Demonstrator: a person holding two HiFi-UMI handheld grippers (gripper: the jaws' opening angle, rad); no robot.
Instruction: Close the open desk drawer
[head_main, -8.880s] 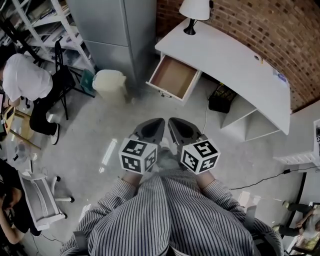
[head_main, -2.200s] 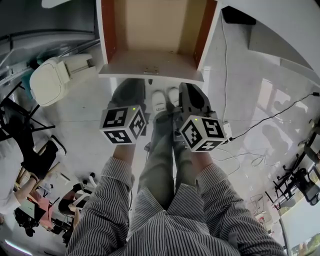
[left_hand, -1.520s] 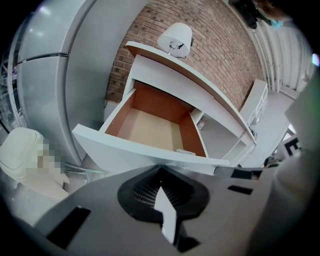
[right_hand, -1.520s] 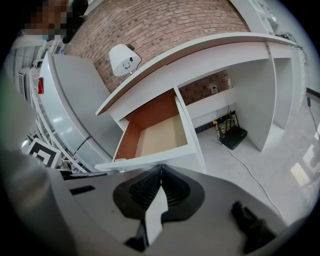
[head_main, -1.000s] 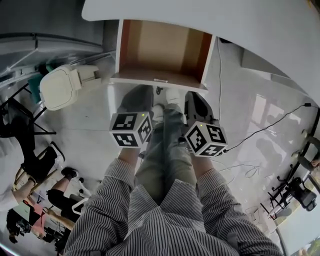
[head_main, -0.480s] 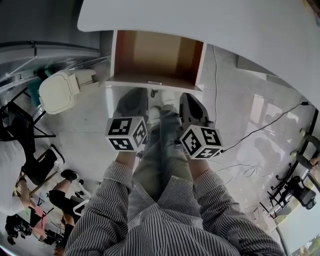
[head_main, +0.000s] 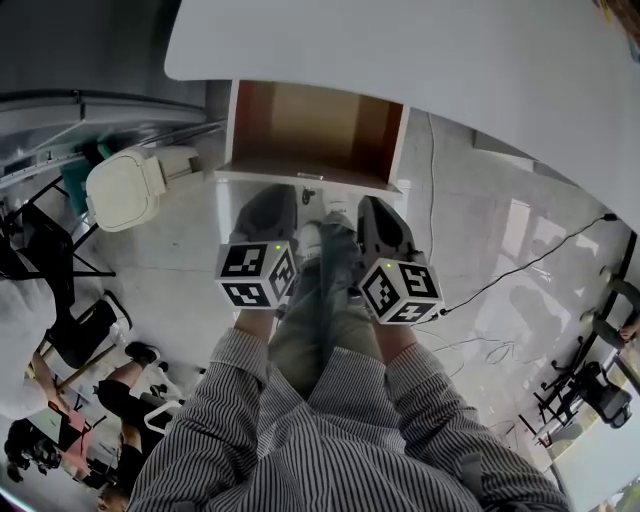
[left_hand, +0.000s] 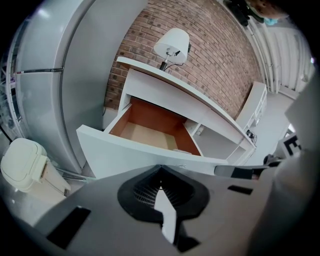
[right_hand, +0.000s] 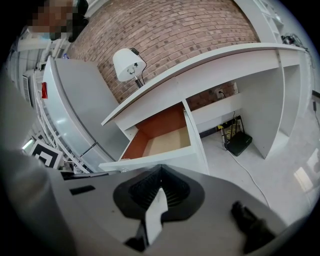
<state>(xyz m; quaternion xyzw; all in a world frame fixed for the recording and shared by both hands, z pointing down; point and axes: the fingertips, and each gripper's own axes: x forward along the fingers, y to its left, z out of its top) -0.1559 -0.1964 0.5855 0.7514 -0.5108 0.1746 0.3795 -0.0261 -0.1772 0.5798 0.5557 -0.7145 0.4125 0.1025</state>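
Observation:
The open drawer (head_main: 312, 125) sticks out from under the white desk (head_main: 450, 60); its inside is brown and bare, its front panel (head_main: 305, 180) white. My left gripper (head_main: 272, 193) and right gripper (head_main: 368, 203) are side by side, tips right at that panel; I cannot tell whether they touch it. Both are shut with nothing between the jaws. In the left gripper view the front panel (left_hand: 125, 152) fills the space just beyond the shut left gripper (left_hand: 160, 169). The right gripper view has the drawer (right_hand: 165, 137) straight ahead of the shut right gripper (right_hand: 160, 169).
A cream waste bin (head_main: 125, 190) stands left of the drawer, beside a grey cabinet (left_hand: 60, 85). A lamp (left_hand: 172, 44) sits on the desk against the brick wall. A black box (right_hand: 239, 142) and cables lie under the desk. My legs and shoes (head_main: 322, 215) are between the grippers.
Over the last second less of the drawer's inside shows beyond the desk edge, with both grippers staying at its front panel. Earlier I stood farther from the desk.

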